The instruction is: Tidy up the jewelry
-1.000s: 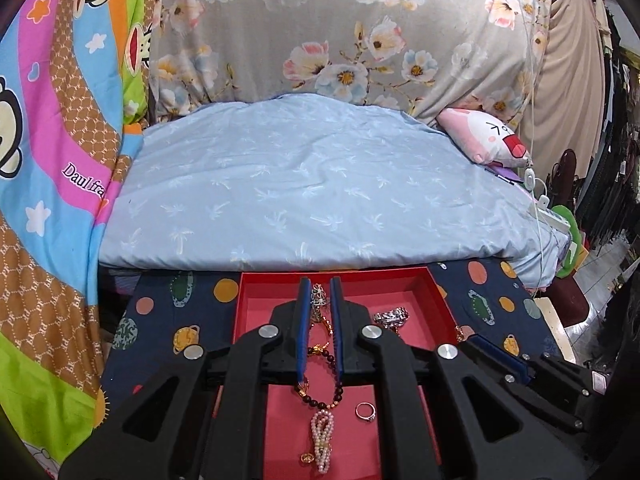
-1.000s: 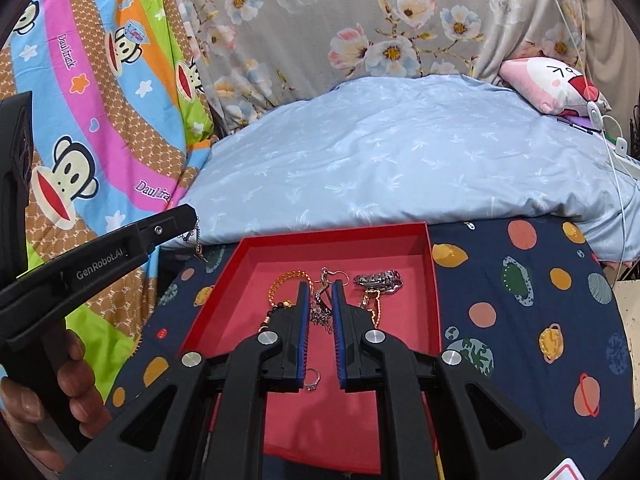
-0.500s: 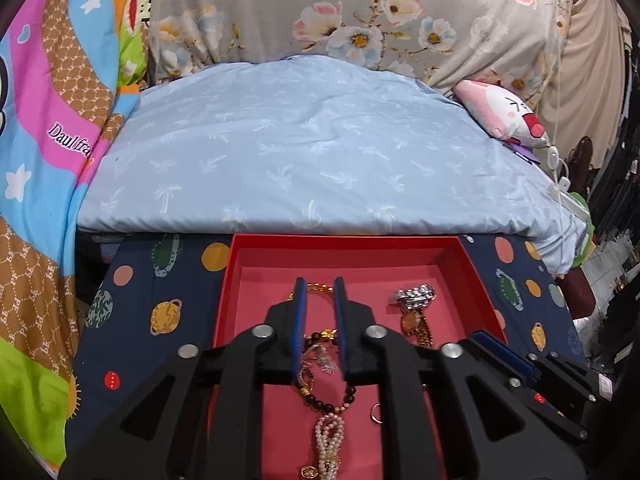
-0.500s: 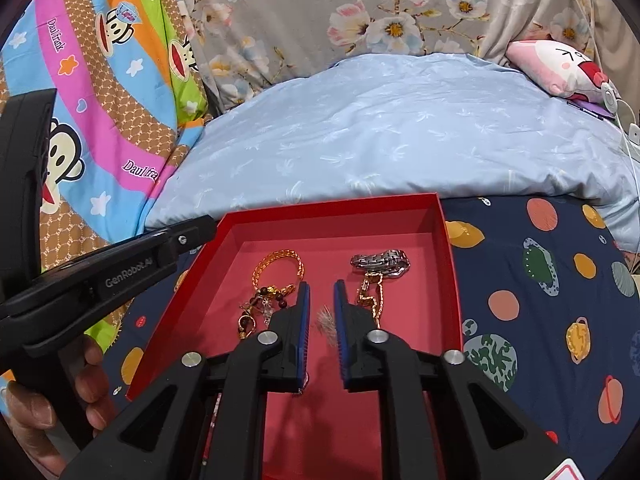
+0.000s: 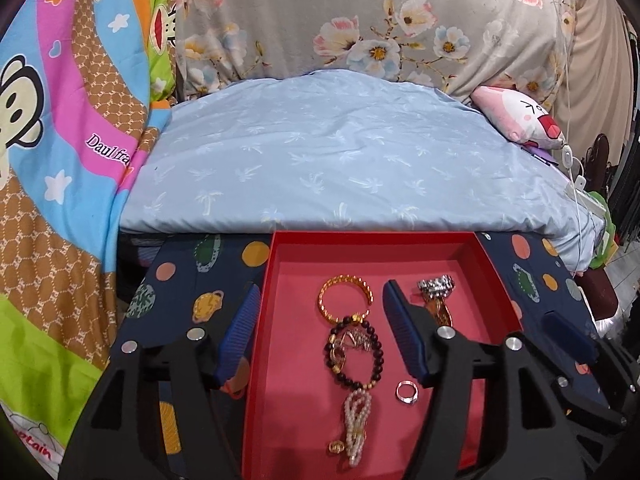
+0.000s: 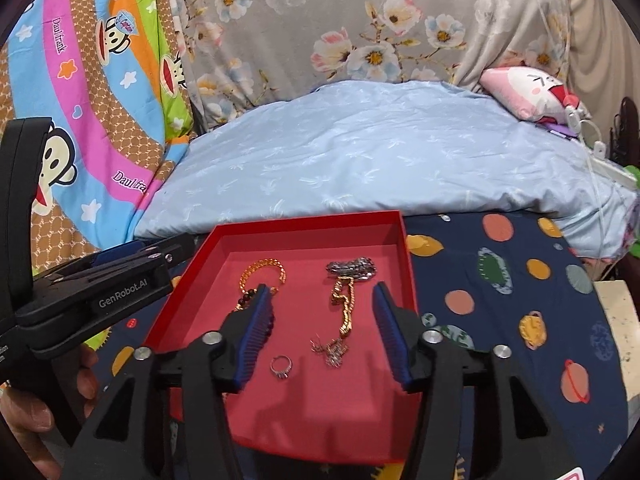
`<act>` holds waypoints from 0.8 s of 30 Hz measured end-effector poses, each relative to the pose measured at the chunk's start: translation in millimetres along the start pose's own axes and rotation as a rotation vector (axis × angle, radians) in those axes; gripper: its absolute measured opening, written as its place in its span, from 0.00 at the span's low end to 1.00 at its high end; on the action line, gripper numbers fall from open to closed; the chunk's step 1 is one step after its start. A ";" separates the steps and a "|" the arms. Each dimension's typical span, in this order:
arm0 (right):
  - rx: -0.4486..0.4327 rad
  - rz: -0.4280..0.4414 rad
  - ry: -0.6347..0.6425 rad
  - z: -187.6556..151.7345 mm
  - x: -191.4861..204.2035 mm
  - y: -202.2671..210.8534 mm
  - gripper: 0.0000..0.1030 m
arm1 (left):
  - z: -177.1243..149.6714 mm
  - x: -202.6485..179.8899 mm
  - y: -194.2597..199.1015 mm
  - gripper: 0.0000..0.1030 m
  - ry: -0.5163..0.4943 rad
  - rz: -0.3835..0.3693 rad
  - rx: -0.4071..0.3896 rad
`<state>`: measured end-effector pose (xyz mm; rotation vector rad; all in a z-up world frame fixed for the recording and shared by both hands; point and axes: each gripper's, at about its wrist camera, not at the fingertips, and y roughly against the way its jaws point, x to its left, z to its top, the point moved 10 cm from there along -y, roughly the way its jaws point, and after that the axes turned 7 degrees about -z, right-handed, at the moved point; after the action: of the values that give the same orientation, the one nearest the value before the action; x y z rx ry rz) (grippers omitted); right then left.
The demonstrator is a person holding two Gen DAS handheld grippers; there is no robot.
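A red tray (image 5: pixel 276 280) sits on a planet-print cloth and holds the jewelry. In the left wrist view I see a gold bangle (image 5: pixel 346 298), a dark bead bracelet (image 5: pixel 376 354), a pearl string (image 5: pixel 356 420) and a silver ring (image 5: pixel 407 392). My left gripper (image 5: pixel 320 290) hangs over them with its jaws opening and nothing pressed between them; its left finger is outside the tray wall. My right gripper (image 6: pixel 321 292) is also opening, above a gold chain (image 6: pixel 344 308), a small tangled piece (image 6: pixel 330 350), a silver ring (image 6: pixel 281 366) and a silver bracelet (image 6: pixel 352 268).
A light blue duvet (image 5: pixel 340 160) lies just behind the tray, with a floral sheet and a pink plush toy (image 5: pixel 520 120) beyond. A cartoon blanket (image 5: pixel 60 160) hangs at the left. A hand (image 6: pixel 36 412) holds the left gripper's handle (image 6: pixel 120 300) beside the tray.
Both grippers went from shut to open. The small tangled piece that was between the right fingers now lies on the tray floor. Both views have dipped closer to the tray.
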<state>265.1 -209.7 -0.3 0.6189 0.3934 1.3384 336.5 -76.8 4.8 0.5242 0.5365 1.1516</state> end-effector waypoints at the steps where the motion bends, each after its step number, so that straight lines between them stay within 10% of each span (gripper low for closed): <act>1: -0.002 -0.009 0.002 -2.5 -0.7 3.5 0.58 | -4.0 0.3 3.3 0.60 -0.001 0.004 0.001; 24: 0.047 -0.116 -0.044 -100.3 -14.1 61.6 0.82 | -115.6 -2.3 66.9 0.87 -0.023 0.123 0.049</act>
<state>154.6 -197.9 -41.3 0.6542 0.4200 1.2055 214.8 -44.9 -40.1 0.6185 0.5198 1.2501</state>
